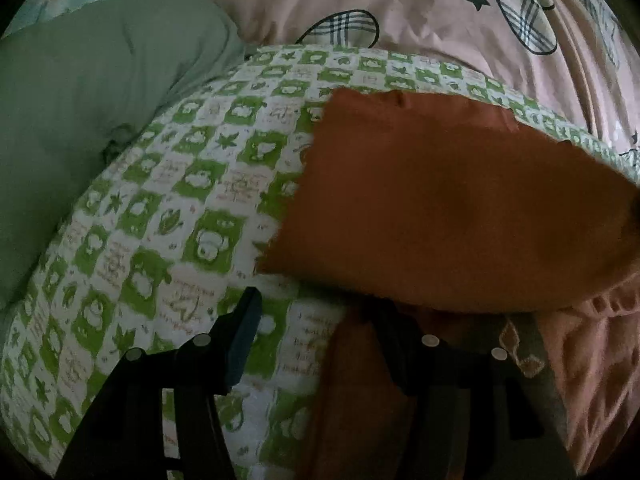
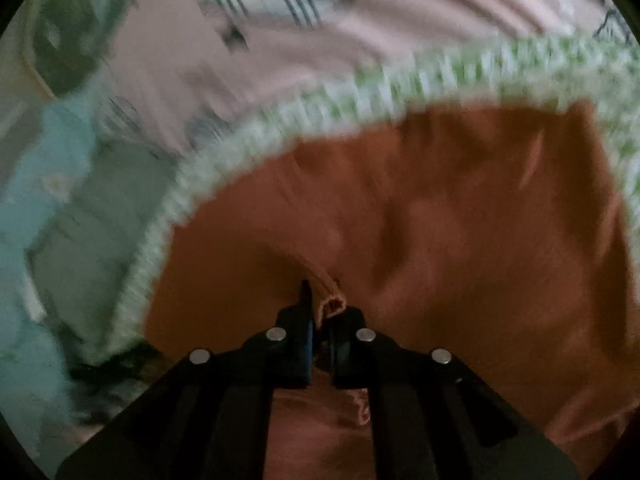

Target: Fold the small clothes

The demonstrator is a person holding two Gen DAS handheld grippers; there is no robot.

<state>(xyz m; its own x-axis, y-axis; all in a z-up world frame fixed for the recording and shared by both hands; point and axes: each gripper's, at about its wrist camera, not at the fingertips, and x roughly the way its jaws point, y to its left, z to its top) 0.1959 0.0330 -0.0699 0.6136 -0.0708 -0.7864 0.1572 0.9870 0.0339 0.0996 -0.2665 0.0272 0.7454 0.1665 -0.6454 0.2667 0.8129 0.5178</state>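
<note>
A small orange garment (image 1: 452, 204) lies on a green-and-white checked quilt (image 1: 192, 184), partly lifted at the right. My left gripper (image 1: 316, 316) is open, its left finger over the quilt and its right finger under the garment's near edge. In the right wrist view, which is blurred, my right gripper (image 2: 322, 308) is shut on a hem of the orange garment (image 2: 460, 216), with fabric bunched between the fingers.
A plain green pillow (image 1: 80, 104) lies left of the quilt. A pink sheet with plaid shapes and stars (image 1: 400, 8) spreads behind it and shows in the right wrist view (image 2: 224, 60). The quilt's far edge (image 2: 360, 92) curves behind the garment.
</note>
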